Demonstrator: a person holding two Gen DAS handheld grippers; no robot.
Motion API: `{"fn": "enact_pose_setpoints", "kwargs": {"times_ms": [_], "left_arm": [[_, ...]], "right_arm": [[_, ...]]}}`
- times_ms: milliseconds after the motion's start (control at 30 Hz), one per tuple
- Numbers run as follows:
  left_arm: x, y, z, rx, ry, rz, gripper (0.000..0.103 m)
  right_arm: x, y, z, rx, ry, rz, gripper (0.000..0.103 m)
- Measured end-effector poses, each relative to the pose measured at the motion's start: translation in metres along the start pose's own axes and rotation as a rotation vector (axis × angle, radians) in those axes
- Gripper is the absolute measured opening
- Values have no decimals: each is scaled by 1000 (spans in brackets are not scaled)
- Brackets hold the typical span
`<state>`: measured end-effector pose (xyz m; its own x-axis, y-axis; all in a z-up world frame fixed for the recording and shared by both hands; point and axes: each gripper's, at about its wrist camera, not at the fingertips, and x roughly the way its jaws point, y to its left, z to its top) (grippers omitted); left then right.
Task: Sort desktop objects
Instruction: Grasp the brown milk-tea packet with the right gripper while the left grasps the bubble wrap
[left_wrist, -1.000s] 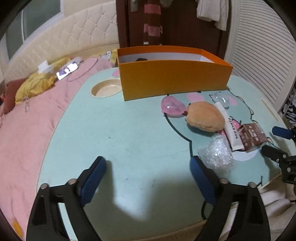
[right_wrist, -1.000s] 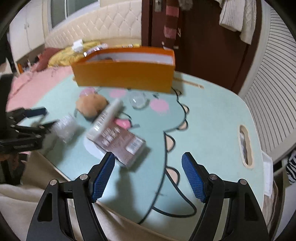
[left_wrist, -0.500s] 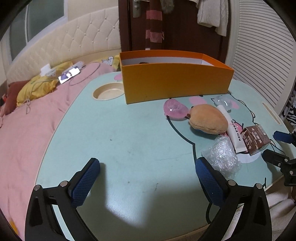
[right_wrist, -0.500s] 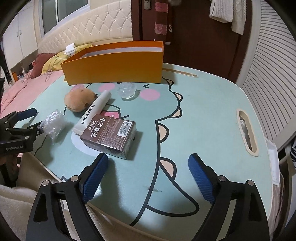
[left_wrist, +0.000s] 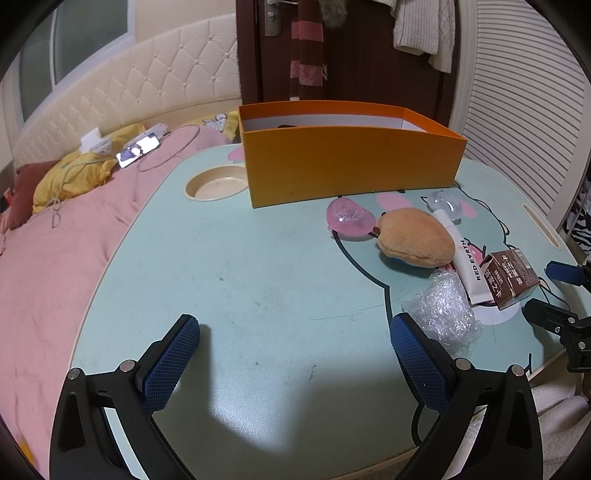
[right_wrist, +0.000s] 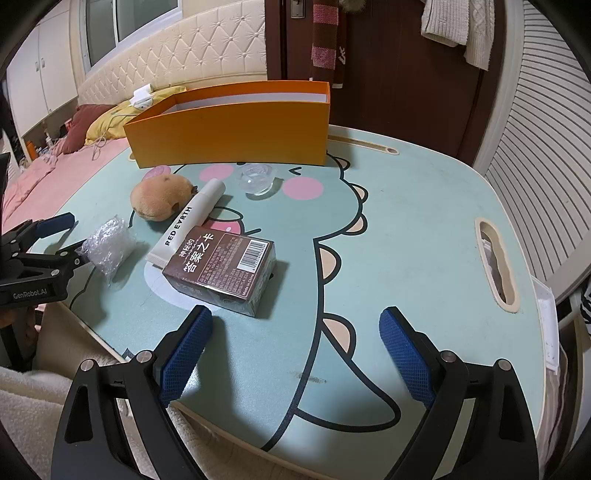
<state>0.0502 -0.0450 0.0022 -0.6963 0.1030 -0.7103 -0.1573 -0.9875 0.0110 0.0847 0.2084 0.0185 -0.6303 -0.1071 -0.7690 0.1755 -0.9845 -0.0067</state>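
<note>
Jaws wide, brown box (right_wrist: 221, 271) just ahead

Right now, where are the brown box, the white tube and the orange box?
brown box (right_wrist: 221, 269), right wrist view, on its printed top face
white tube (right_wrist: 192, 221), right wrist view, mid-body by the lettering
orange box (left_wrist: 351, 166), left wrist view, on its front wall

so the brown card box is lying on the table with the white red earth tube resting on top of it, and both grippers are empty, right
Not quite: the brown card box lies on the end of the white tube, not under it, as the right wrist view shows. It is on the table, and both the left gripper and the right gripper are empty.
</note>
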Motion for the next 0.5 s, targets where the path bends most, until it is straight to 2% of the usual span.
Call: {"fn": "enact_pose_setpoints", "kwargs": {"times_ms": [200,500], "left_arm": [[0,-1,1,0,-4,-1,102],[0,0,1,0,-6,-3,102]], "right_arm": [[0,2,0,-4,2,4,92],[0,19,4,-88,-6,35,92]]}}
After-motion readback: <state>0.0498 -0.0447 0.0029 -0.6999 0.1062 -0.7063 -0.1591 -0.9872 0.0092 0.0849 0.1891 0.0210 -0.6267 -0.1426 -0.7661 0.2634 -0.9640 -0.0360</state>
